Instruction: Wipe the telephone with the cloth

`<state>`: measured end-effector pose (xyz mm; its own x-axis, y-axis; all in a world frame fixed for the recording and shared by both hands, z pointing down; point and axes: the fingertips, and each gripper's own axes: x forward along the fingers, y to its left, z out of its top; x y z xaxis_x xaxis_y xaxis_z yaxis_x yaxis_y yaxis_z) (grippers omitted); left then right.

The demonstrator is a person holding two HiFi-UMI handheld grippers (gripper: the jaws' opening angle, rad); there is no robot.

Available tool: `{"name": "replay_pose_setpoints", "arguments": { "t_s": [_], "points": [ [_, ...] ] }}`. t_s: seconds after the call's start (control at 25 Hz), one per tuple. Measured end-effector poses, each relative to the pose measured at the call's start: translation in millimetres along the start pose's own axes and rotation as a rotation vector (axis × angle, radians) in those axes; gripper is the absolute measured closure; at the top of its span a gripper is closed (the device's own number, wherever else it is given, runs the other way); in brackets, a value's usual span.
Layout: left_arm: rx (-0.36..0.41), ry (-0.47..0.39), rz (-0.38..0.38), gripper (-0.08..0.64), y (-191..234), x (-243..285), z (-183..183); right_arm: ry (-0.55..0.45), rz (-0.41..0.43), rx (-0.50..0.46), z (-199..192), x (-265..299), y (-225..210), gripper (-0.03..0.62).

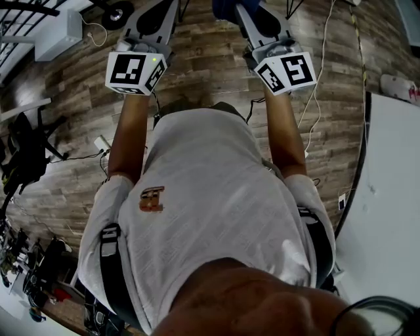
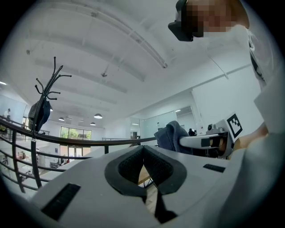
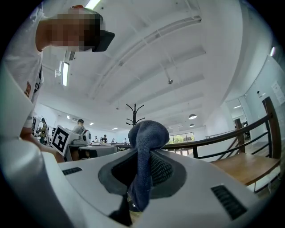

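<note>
The person holds both grippers up in front of the chest, jaws pointing away from the body. My left gripper (image 1: 152, 20) (image 2: 143, 153) is shut, its dark pads meeting with nothing between them. My right gripper (image 1: 254, 18) (image 3: 142, 168) is shut on a dark blue cloth (image 3: 147, 147), which bulges above the pads and hangs down between them. From the left gripper view the cloth (image 2: 171, 136) shows bunched at the tip of the right gripper (image 2: 208, 141). No telephone is in any view.
Below is a wood-plank floor (image 1: 216, 72) with cables. A white table edge (image 1: 394, 190) runs along the right. A dark railing (image 2: 67, 141) (image 3: 222, 138), a coat stand (image 2: 44, 102) and a wooden surface (image 3: 245, 167) lie ahead.
</note>
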<state>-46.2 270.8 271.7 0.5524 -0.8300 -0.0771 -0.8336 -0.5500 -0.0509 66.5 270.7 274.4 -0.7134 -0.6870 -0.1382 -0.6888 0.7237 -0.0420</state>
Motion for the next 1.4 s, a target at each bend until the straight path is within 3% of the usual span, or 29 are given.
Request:
{"name": "replay_pose_setpoints", "arguments": {
  "t_s": [0.32,0.68,1.4],
  "points": [
    [0.012,-0.005,0.028,0.541,-13,14,3,-0.011,0.023,-0.001,5,-10,-21,0.52],
    [0.03,-0.007,0.024,0.541,11,52,3,-0.006,0.024,-0.002,-1,15,-50,0.52],
    [0.052,0.016,-0.026,0.54,160,188,-29,0.043,-0.023,-0.041,-23,183,-151,0.52]
  ]
}}
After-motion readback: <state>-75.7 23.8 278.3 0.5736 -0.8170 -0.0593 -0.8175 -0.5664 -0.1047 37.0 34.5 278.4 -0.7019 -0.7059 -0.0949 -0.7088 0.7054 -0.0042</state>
